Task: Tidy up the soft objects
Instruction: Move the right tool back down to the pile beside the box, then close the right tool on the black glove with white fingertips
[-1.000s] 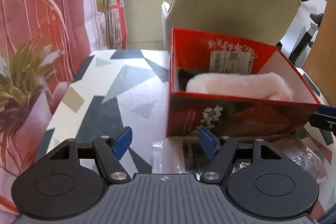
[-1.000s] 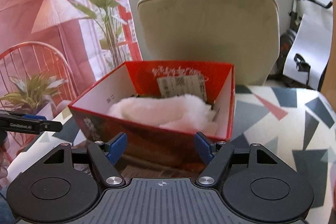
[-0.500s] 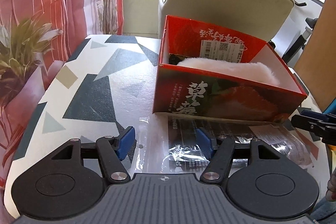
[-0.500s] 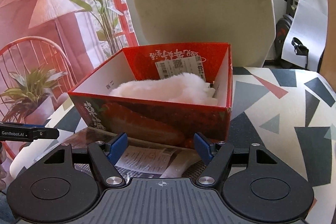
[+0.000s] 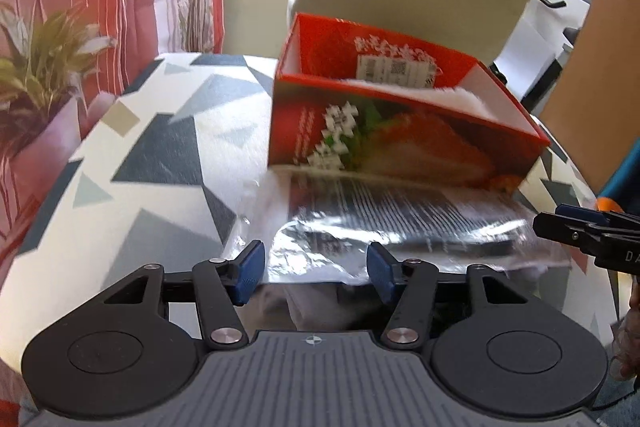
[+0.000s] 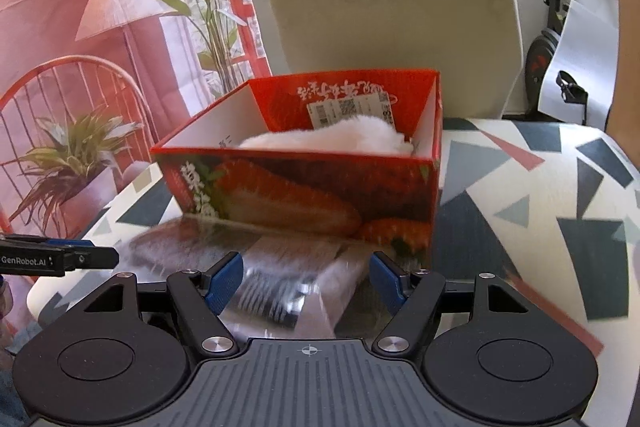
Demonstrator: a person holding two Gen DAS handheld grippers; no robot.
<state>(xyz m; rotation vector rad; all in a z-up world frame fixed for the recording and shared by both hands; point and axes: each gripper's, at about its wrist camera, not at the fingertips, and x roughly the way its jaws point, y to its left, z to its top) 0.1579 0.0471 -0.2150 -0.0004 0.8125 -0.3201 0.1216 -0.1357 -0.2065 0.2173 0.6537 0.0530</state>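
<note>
While its jaws have just been closing, the left gripper (image 5: pixel 315 269) stands apart over a clear plastic packet (image 5: pixel 400 223) without pressing it. The right gripper (image 6: pixel 306 277) is also parted over the same packet. Just behind lies a red box (image 6: pixel 304 187) on the patterned bench (image 5: pixel 160 147), holding a white fluffy item (image 6: pixel 340 137).

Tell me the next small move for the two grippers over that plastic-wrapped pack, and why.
Probably lower both onto the plastic-wrapped pack and close. The left gripper, jaws just closing, and the right gripper are both open over its near edge, neither pressing it. It lies before the red box, which holds a white fluffy item.
</note>
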